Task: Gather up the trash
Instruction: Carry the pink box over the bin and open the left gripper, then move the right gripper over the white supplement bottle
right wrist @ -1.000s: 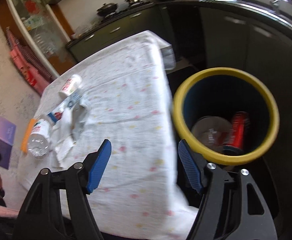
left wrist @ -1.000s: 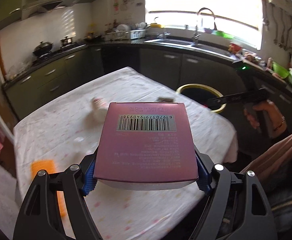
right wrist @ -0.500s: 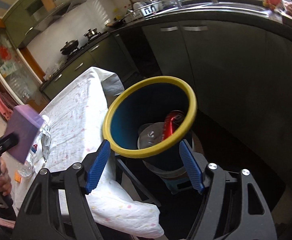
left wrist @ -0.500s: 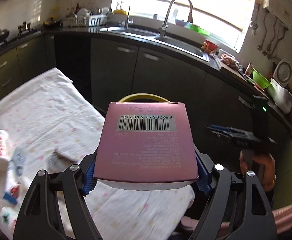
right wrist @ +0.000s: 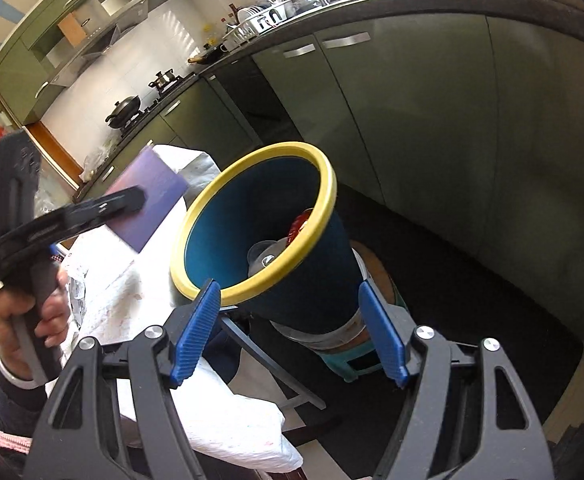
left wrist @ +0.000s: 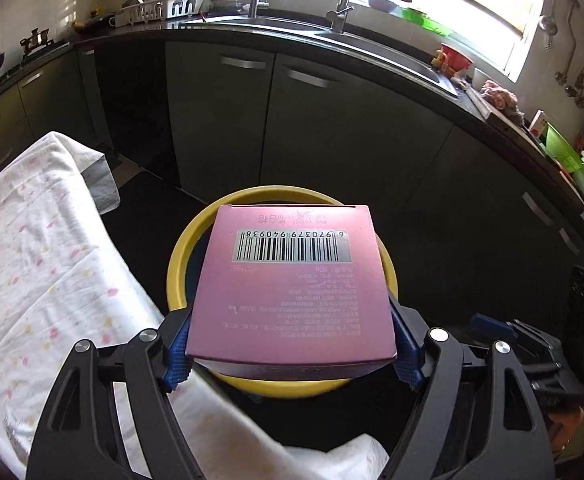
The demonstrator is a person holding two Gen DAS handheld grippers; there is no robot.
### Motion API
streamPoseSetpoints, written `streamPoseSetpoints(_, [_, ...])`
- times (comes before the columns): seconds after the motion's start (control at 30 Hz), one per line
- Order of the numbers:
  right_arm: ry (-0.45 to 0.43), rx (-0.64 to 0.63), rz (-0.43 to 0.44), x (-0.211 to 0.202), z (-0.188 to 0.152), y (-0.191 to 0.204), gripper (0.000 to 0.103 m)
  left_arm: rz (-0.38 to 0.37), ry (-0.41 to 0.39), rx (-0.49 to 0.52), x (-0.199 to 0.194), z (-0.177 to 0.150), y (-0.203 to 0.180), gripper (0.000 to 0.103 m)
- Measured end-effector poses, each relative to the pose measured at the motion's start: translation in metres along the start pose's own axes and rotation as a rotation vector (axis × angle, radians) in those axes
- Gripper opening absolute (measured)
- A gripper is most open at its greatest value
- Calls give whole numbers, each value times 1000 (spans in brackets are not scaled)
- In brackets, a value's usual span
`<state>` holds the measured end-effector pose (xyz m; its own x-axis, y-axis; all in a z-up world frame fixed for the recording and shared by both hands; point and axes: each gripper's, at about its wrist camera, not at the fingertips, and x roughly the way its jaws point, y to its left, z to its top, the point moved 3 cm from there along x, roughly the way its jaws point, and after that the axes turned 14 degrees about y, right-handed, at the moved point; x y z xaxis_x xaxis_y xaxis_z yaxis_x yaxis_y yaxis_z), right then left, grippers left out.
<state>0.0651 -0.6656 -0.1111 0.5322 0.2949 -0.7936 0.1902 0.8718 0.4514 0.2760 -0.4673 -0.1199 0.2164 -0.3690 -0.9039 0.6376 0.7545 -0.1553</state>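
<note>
Between the left gripper (left wrist: pixel 292 346) fingers, clamped flat: pink carton (left wrist: pixel 292 288), poised over yellow-rimmed bin (left wrist: pixel 177 276). Right gripper (right wrist: pixel 287 330) wide open, empty, bin ahead. Risk: carton nearly rim-wide, likely to catch or tip onto tabletop (left wrist: pixel 43 264) if released off-centre.

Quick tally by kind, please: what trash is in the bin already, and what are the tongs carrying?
Pink box: 1, clamped in the left tongs, not yet dropped
Red can: 1, inside the bin
Grey round item: 1, inside the bin, kind unclear
Total: 3
</note>
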Motion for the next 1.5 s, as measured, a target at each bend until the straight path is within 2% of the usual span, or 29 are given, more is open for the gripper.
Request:
streamPoseSetpoints(0.07, [1,3,-1,0,-1,-1,69,22,10,1,12,12,-3,79])
streamPoseSetpoints(0.13, [2,5,-4,1,-2,-1,69,38,8,-3,17,20,-3,88])
streamPoseSetpoints(0.2, [1,4,-11,0,-3,-1,69,40,0,-31,15,23,0,89])
streamPoseSetpoints(0.33, [-1,4,-14,0,-2,0,70,8,-49,-59,-17,8,4,90])
streamPoseSetpoints(0.47, [4,0,-12,2,-2,2,70,-6,-113,-68,-59,-22,8,94])
streamPoseSetpoints(0.63, [12,-27,-18,4,-2,13,70,-11,-177,-89,-111,-64,20,98])
streamPoseSetpoints(0.9, [25,-102,-19,3,-2,48,71,91,-291,-220,-186,-152,74,98])
streamPoseSetpoints(1.23, [80,-300,6,17,-12,141,72,313,-402,-490,-257,-279,167,98])
streamPoseSetpoints(1.33, [103,-359,10,24,-15,173,72,306,-419,-576,-266,-313,195,98])
streamPoseSetpoints(1.5, [110,-449,36,30,-18,230,72,275,-432,-650,-266,-351,225,98])
